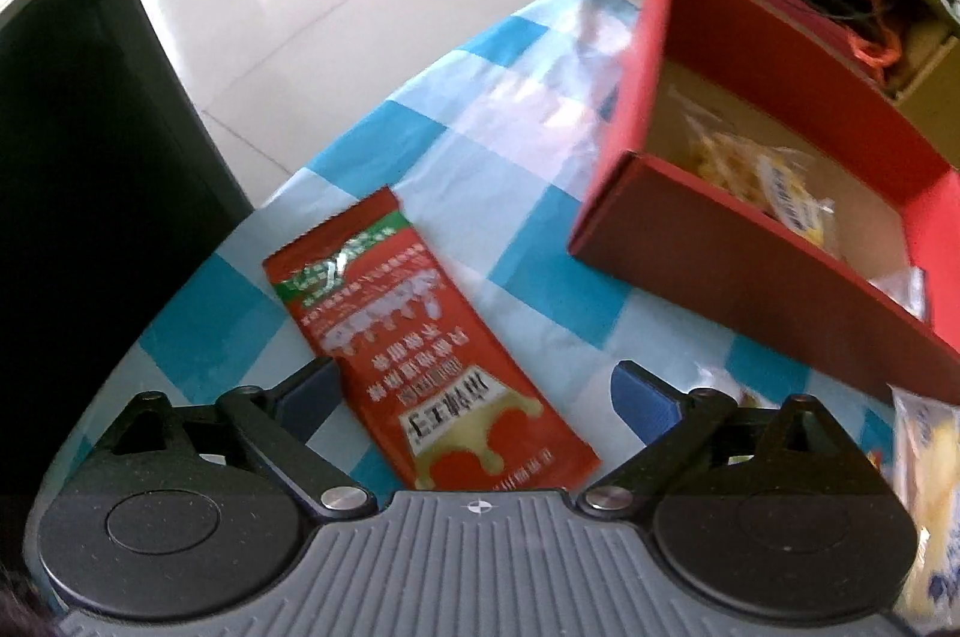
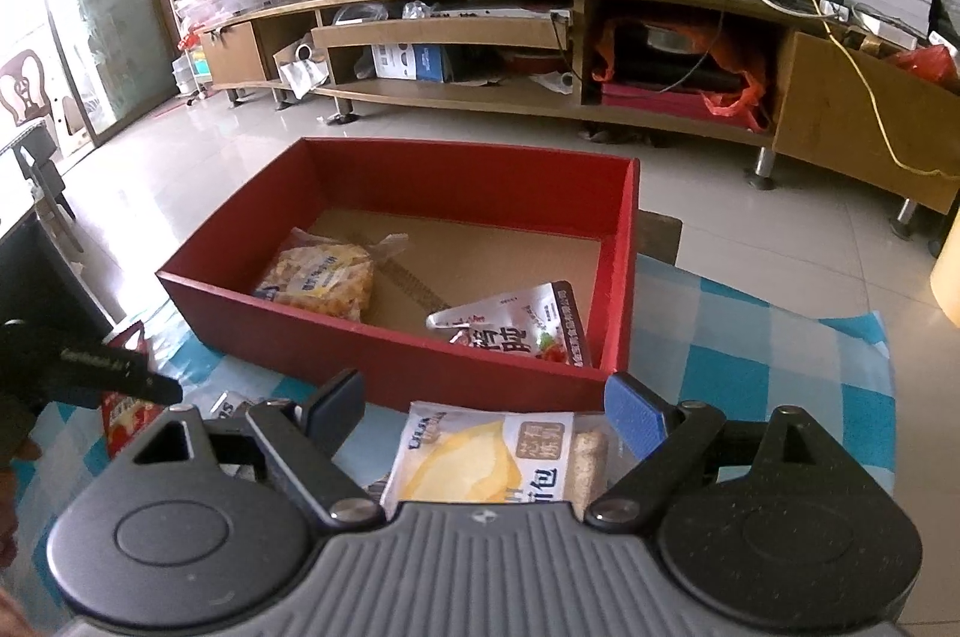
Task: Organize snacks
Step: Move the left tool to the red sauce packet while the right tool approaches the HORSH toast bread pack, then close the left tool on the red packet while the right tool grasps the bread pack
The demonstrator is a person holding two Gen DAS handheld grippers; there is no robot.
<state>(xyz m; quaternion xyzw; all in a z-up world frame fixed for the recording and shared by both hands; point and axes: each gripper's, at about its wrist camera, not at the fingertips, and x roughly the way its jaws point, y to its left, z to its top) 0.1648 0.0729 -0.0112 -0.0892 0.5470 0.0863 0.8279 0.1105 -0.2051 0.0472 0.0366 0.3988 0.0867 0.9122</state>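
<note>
A red snack packet (image 1: 420,337) lies flat on the blue-and-white checked tablecloth (image 1: 510,156). My left gripper (image 1: 477,385) hangs over its near half, open, one finger on each side and neither pad touching it. To the right stands an open red box (image 1: 750,277) (image 2: 384,349) holding a yellow snack bag (image 2: 318,277) and a white-and-red packet (image 2: 516,325). My right gripper (image 2: 486,406) is open in front of the box, above a yellow-and-white bread packet (image 2: 492,457) lying on the cloth. In the right wrist view, the left gripper's body (image 2: 90,367) shows at the left edge.
The table's rounded edge runs close to the left of the red packet, with a dark piece of furniture (image 1: 90,156) beyond it. A small packet (image 2: 231,403) lies beside the box's front corner. A long wooden TV stand (image 2: 540,36) stands across the tiled floor.
</note>
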